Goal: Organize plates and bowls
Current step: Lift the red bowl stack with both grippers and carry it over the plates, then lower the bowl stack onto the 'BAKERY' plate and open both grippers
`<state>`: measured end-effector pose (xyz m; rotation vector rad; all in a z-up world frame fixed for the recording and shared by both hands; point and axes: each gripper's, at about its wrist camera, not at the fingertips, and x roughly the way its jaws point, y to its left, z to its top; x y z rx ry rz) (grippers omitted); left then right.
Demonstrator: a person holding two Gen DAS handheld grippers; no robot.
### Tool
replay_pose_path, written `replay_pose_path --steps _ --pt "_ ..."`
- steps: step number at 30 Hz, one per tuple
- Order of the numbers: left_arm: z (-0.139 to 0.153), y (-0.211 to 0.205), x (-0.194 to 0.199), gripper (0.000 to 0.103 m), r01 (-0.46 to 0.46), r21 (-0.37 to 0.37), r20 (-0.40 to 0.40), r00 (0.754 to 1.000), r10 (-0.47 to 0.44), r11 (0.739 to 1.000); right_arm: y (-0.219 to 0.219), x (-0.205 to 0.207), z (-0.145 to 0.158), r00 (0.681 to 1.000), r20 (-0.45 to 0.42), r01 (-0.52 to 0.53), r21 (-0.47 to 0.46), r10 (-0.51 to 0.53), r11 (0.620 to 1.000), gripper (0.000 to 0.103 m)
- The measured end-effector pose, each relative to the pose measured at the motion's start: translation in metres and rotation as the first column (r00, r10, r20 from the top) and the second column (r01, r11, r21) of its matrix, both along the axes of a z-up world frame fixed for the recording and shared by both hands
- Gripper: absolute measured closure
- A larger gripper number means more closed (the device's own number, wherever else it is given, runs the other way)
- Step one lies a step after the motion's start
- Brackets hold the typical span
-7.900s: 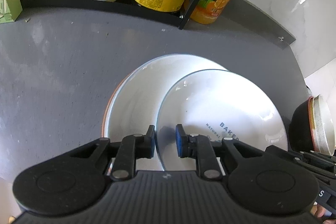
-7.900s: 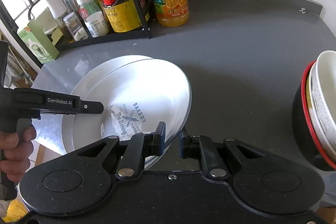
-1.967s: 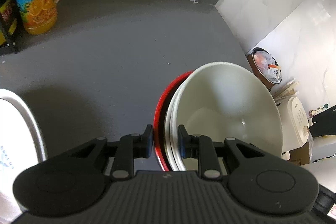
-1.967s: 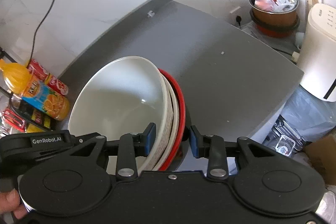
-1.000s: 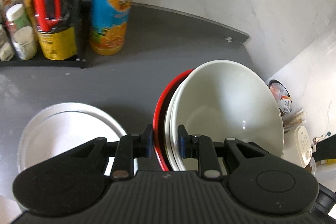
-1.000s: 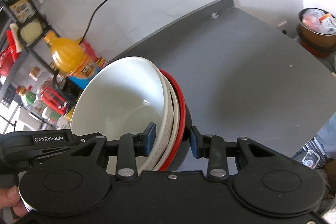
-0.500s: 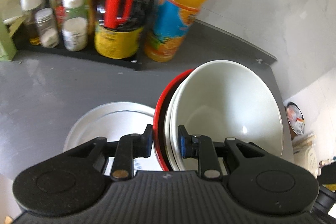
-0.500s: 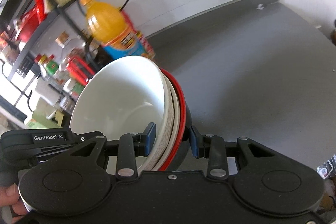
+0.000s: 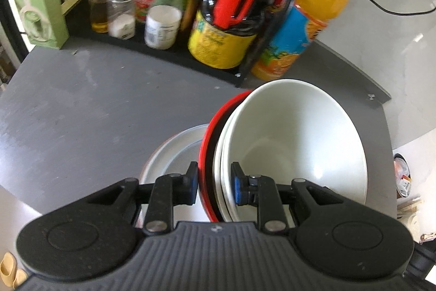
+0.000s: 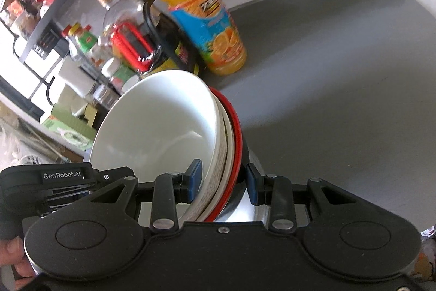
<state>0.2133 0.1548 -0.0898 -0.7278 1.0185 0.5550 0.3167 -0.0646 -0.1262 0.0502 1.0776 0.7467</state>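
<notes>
Carrying the bowl stack [image 9: 288,152] two-handed: left gripper [image 9: 214,182] is clamped across the rims on one side, right gripper [image 10: 222,179] on the opposite side. Left pads look tight on the rims. On the right, one pad touches the white bowl's inside; I cannot tell if the outer pad actually meets the black wall, so call it grasping but loosely.

Reasoning on the hold: three or so nested bowls, white ones inside a red-rimmed black one, are likely heavy and could slip apart, so pinching all rims together from both sides keeps the nest from shifting. Stack is tilted and off the tabletop [image 9: 81,111], sitting above the white plates [image 9: 174,152] near the tabletop's front edge. My guess is the bowls go down onto the plates.

View differences:
- Left wrist shows the plates under the stack, plus the condiment rack [image 9: 163,45] along the back edge with the juice bottle [image 9: 308,21] at its end.
- Right wrist hides the plates almost entirely; only a shiny sliver below the bowls. It does show the bare right half of the tabletop, the other gripper's body and a hand [image 10: 13,258] at the lower left.
</notes>
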Motion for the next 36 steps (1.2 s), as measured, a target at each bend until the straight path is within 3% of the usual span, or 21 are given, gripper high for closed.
replay_pose_path --steps 10,21,25,29,31,33,36 --pt "-0.015 0.007 -0.021 0.080 -0.030 -0.019 -0.038 0.999 0.030 0.999 0.012 -0.011 -0.014 0.999 -0.034 -0.041 -0.029 0.040 0.999 0.070" --pt "-0.022 0.007 -0.021 0.080 0.003 -0.014 -0.033 0.999 -0.003 1.000 0.013 -0.012 -0.021 0.999 -0.024 -0.047 -0.037 0.047 0.998 0.069" --pt "-0.023 0.008 -0.020 0.080 0.039 -0.024 -0.033 0.999 -0.040 0.999 0.012 -0.012 -0.022 0.999 -0.037 -0.037 -0.021 0.037 0.999 0.063" --pt "-0.021 0.015 -0.019 0.073 0.066 -0.061 -0.027 0.997 -0.068 0.996 0.004 -0.011 -0.023 0.994 -0.106 0.010 0.025 -0.007 1.000 0.058" --pt "-0.016 0.019 -0.020 0.062 0.080 -0.089 -0.006 0.997 -0.081 0.993 -0.002 -0.010 -0.020 0.992 -0.121 0.030 0.058 -0.023 0.998 0.058" --pt "-0.009 0.021 -0.018 0.049 0.104 -0.071 0.010 0.995 -0.104 0.992 -0.005 -0.009 -0.015 0.993 -0.112 0.038 0.078 -0.029 0.996 0.056" --pt "0.001 0.022 -0.013 0.040 0.151 -0.009 0.010 0.989 -0.151 0.989 -0.008 -0.009 -0.008 0.995 -0.088 0.054 0.068 -0.048 0.996 0.052"
